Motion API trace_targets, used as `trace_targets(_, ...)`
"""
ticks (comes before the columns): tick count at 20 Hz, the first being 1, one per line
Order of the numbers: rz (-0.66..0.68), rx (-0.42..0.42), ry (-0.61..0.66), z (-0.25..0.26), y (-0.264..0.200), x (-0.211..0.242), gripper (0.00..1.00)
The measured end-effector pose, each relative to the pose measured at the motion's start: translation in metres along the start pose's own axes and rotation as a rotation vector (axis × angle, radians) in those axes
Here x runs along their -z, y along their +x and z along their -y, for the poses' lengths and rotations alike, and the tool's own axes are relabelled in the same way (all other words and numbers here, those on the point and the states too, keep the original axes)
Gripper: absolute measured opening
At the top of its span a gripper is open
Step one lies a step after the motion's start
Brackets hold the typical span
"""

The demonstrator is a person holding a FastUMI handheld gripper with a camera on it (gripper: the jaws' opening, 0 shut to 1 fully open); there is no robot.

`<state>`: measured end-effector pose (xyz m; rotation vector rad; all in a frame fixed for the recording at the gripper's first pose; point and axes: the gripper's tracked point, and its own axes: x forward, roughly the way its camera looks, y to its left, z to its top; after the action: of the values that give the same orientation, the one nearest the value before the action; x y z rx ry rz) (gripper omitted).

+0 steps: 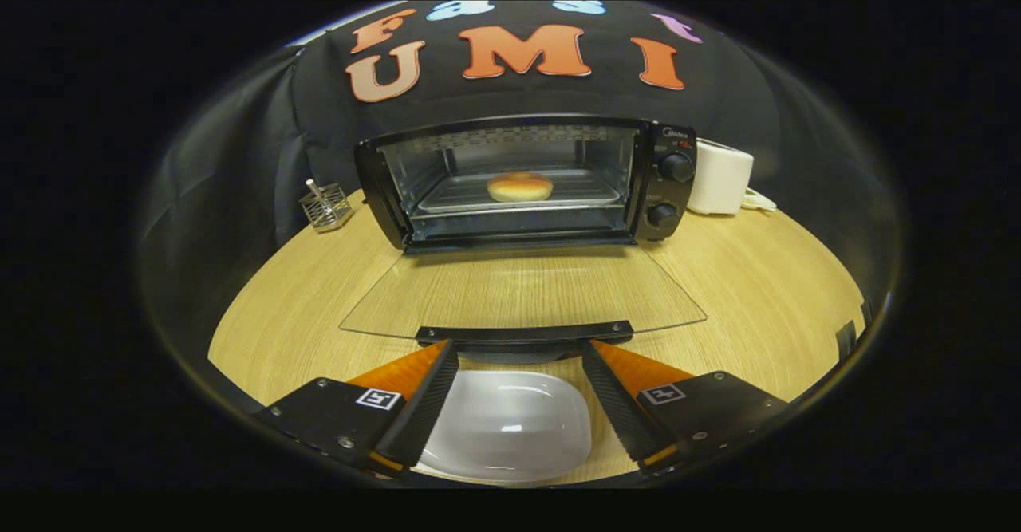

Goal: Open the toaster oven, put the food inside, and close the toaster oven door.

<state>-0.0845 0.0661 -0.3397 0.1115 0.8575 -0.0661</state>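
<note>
The door (522, 291) lies folded flat on the table (758, 277), toward its front edge. It is glass: rigid, slick, fragile. I take it by the handle (524, 332) only. The bun (519, 187) sits on the oven (526, 185) tray. My tool (518, 356) is open, holding nothing, fingertips flanking the handle. The oven's brand mark is unreadable.

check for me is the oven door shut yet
No, the glass door lies folded flat on the table ahead of the open tool, bun inside.
</note>
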Motion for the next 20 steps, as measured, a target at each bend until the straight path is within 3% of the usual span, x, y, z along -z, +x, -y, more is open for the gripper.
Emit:
trace_targets(6,0.178,0.048,-0.109,0.003,-0.014,-0.061,0.91)
trace_targets(13,0.300,0.035,-0.076,0.003,-0.005,-0.116,0.96)
trace_targets(20,0.321,0.000,-0.036,-0.005,0.028,-0.146,0.96)
